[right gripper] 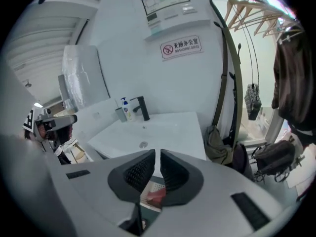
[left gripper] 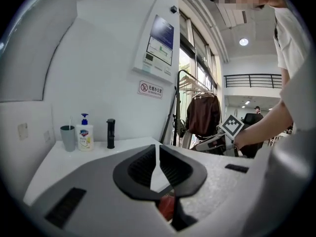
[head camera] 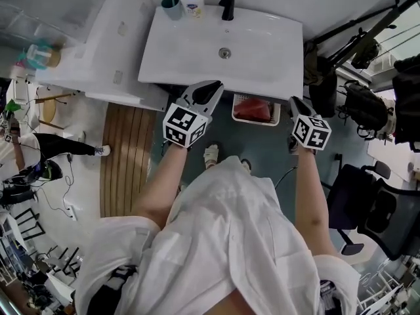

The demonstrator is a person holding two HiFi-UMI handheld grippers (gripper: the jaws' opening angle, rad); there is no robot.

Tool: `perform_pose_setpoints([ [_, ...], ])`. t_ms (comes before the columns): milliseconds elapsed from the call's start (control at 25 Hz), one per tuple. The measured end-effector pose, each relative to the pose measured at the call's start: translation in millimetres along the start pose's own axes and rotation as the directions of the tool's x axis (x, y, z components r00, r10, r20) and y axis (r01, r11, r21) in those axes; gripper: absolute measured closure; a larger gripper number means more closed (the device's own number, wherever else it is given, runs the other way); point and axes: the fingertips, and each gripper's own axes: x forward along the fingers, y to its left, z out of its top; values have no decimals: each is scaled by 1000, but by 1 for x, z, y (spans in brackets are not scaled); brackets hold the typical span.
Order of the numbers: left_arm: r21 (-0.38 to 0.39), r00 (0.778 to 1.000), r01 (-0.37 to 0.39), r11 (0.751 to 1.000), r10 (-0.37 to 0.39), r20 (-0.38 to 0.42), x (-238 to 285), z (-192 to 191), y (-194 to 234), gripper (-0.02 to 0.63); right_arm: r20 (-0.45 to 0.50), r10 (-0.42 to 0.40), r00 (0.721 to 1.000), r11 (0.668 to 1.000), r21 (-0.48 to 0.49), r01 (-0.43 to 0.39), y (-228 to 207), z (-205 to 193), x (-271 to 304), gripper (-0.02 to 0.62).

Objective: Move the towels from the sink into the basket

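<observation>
Two tools: left gripper [head camera: 211, 90] & right gripper [head camera: 294, 102], jaws pressed together on nothing, held by sink [head camera: 262, 61] front edge; red towel [head camera: 252, 110] lies in basket [head camera: 277, 114] under it, so prob. nothing left to grab.

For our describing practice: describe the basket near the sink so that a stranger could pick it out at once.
Find the white sink. Just below its front edge in the head view sits a small white basket. Unlike the cup and soap bottle beside the tap, it holds a red towel.
</observation>
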Motion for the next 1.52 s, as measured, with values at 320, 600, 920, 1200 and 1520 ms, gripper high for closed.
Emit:
perform_pose_setpoints([
  [320, 25, 988, -72, 997, 67, 141, -19, 71, 10, 575, 304, 40, 952, 989, -148, 6, 6, 85, -79, 555],
  [600, 39, 958, -189, 981, 175, 228, -61, 107, 32, 575, 474, 32, 880, 975, -207, 76, 20, 113, -139, 555],
  [920, 18, 945, -239, 971, 229, 234, -82, 103, 41, 575, 533, 34, 845, 967, -231, 106, 28, 129, -161, 568],
  [1200, 16, 942, -244, 970, 233, 241, -84, 104, 43, 575, 534, 50, 844, 966, -241, 95, 32, 134, -162, 568],
  [1520, 23, 945, -242, 970, 230, 234, -86, 103, 43, 575, 532, 63, 844, 962, -256, 89, 37, 138, -160, 568],
])
